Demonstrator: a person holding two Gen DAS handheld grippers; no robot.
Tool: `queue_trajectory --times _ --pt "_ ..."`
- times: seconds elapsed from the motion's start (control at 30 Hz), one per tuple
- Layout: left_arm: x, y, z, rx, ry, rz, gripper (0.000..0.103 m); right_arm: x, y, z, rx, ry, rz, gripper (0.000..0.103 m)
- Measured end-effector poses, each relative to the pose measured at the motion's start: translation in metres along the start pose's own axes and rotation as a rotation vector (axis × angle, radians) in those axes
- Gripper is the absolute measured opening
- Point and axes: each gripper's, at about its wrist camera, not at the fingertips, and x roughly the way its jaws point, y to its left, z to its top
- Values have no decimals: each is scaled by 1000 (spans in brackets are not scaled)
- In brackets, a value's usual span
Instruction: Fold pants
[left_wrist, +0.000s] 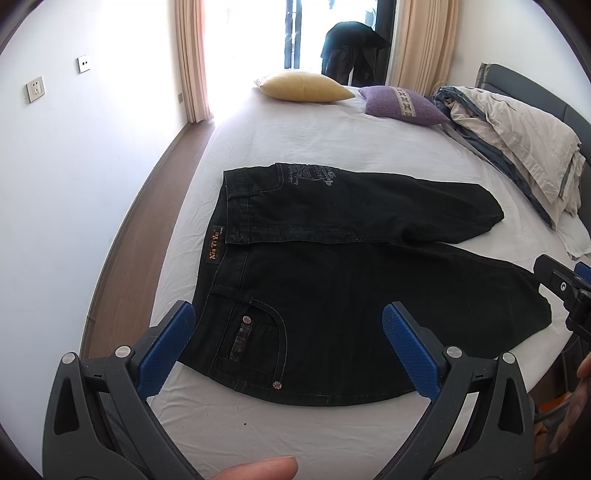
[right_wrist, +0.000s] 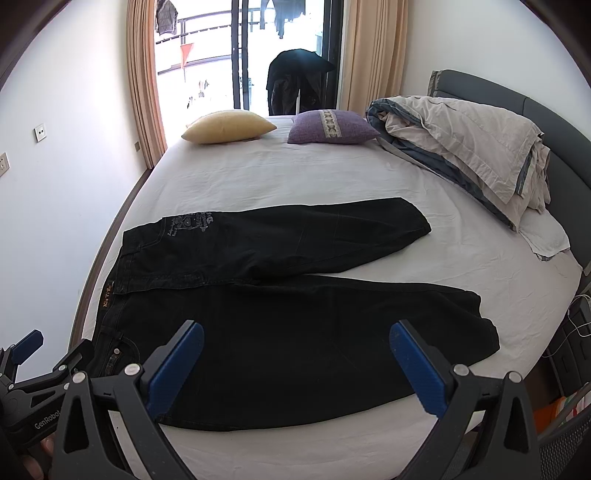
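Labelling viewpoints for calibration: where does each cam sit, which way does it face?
Left wrist: on the left gripper, over the near bed edge at the waistband end of the black pants; faces the window; a fingertip shows at bottom.
Right wrist: on the right gripper, further toward the leg end; same heading; the left gripper shows at lower left.
Shared: pants, yellow pillow, purple pillow, bundled duvet, white sheet.
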Motion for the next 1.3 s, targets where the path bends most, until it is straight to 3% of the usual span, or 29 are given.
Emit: queue_trajectory --times 1.3 --pt "1 0 -1 -3 1 -1 103 3 2 -15 -1 11 6 103"
